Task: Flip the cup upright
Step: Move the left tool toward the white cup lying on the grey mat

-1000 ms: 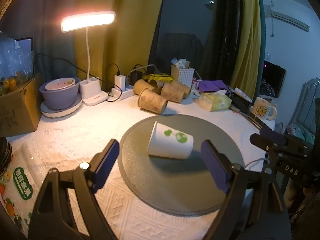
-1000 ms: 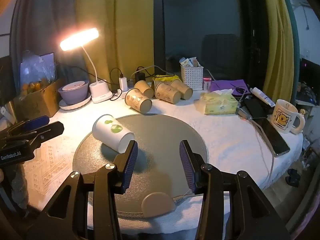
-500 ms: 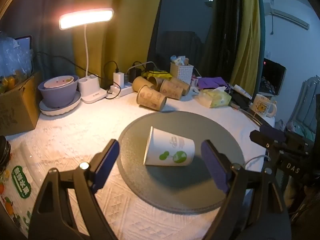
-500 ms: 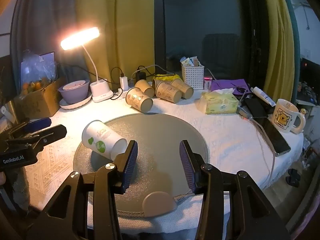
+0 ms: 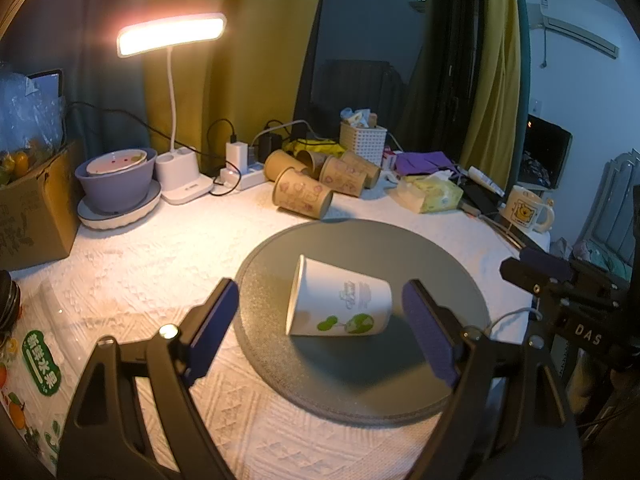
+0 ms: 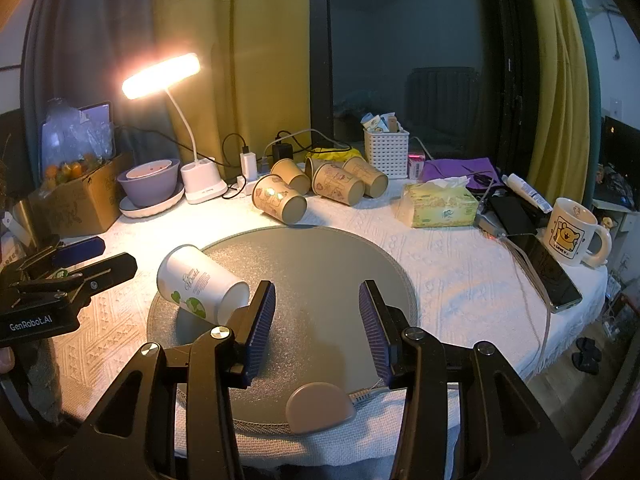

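A white paper cup (image 5: 340, 304) with a green print lies on its side on the round grey mat (image 5: 440, 256). In the left wrist view its wide rim faces left and its base faces right. My left gripper (image 5: 320, 332) is open, with the cup lying between its blue pads but apart from both. In the right wrist view the cup (image 6: 200, 284) lies at the mat's (image 6: 320, 264) left edge, just left of my right gripper (image 6: 316, 320), which is open and empty. The left gripper also shows in the right wrist view (image 6: 76, 260), and the right gripper in the left wrist view (image 5: 552, 276).
Several brown paper cups (image 6: 280, 200) lie on their sides behind the mat. A lit desk lamp (image 6: 196, 184), a purple bowl (image 6: 150, 182), a cardboard box (image 6: 76, 204), a tissue pack (image 6: 440, 204), a phone (image 6: 548, 272) and a mug (image 6: 572, 228) ring the table.
The white cup has rolled toward the left gripper, its green print turning downward. The left gripper now frames it more closely. The right gripper has stayed in place.
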Available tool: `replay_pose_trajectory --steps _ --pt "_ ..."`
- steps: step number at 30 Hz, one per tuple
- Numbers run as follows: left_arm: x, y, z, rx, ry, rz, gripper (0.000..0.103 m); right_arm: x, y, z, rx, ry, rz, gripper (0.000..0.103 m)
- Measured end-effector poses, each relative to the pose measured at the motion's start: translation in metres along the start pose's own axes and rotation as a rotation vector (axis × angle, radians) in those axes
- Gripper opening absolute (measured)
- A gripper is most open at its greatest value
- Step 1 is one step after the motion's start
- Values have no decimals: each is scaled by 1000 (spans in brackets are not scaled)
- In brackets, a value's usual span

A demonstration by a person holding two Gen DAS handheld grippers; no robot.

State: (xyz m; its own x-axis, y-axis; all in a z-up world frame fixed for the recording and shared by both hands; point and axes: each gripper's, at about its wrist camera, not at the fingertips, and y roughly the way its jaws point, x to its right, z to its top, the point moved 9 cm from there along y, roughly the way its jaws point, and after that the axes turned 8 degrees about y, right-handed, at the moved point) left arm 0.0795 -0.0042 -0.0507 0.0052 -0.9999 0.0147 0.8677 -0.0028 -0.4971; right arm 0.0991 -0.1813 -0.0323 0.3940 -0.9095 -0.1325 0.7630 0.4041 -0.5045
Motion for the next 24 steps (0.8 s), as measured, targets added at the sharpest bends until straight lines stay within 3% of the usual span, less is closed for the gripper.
replay_pose_trajectory --steps 24 --pt "3 -8 14 18 4 -2 85 -6 -3 2 4 -4 -7 46"
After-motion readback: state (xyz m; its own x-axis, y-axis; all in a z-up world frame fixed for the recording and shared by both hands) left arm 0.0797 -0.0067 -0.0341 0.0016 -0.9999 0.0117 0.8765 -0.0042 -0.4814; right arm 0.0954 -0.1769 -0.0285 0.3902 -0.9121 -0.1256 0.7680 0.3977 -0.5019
